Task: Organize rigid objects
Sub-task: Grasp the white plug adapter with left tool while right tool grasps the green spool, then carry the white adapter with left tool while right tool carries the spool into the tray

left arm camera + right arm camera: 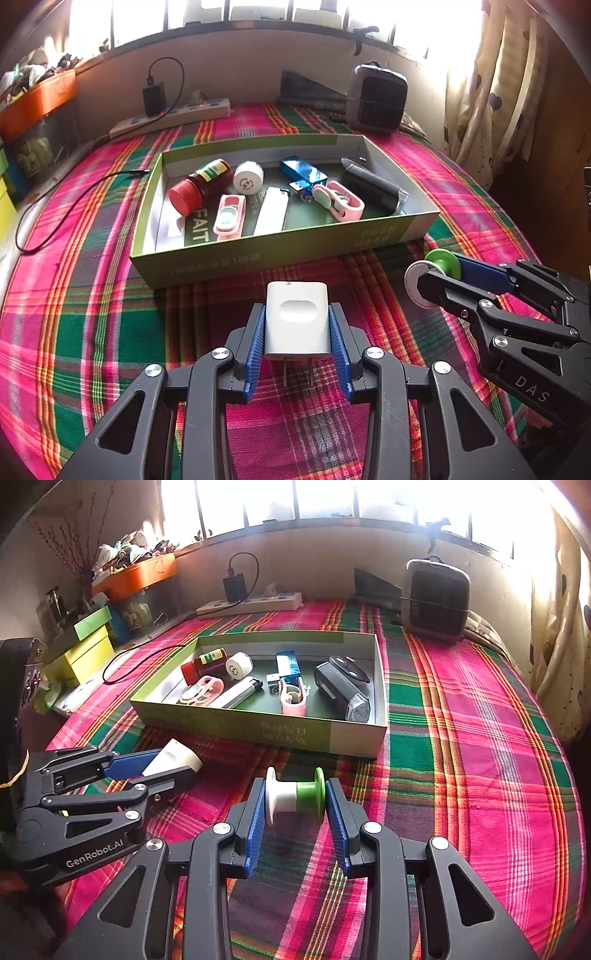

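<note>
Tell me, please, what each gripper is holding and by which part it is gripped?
The left gripper holds a white plug adapter by its two side faces; the right gripper holds a white-and-green spool by its two end flanges.

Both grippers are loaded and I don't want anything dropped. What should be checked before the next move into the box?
1. Left gripper pinches the white charger on both sides: ok.
2. Right gripper clamps the white and green spool at its ends: ok.
3. Box is open on top: ok.
4. Free floor space inside the box: not ok, crowded.
5. Grippers apart from each other: ok.
</note>
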`<state>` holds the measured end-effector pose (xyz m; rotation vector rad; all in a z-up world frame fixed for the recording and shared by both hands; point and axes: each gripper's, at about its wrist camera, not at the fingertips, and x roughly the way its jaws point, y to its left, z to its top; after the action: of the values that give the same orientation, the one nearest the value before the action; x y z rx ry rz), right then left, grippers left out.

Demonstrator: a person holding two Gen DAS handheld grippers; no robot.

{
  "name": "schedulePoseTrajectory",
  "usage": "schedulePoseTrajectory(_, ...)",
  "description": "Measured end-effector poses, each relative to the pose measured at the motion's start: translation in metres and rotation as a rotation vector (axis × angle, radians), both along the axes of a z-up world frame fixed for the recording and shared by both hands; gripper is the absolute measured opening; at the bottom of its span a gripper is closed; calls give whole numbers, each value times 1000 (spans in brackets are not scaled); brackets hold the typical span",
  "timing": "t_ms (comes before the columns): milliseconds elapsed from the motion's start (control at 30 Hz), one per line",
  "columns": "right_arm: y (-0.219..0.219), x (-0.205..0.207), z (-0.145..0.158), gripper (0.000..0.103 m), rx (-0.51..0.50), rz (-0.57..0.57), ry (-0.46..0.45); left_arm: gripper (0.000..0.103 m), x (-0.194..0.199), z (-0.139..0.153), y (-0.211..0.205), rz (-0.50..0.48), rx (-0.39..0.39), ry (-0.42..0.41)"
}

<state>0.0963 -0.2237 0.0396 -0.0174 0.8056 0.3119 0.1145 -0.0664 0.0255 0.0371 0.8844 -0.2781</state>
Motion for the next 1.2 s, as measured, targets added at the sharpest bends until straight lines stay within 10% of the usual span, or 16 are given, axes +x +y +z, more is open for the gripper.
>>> schedulePoseTrajectory(1200, 24, 45, 34, 33, 35, 63, -33, 32, 53, 34, 33, 36, -28, -52)
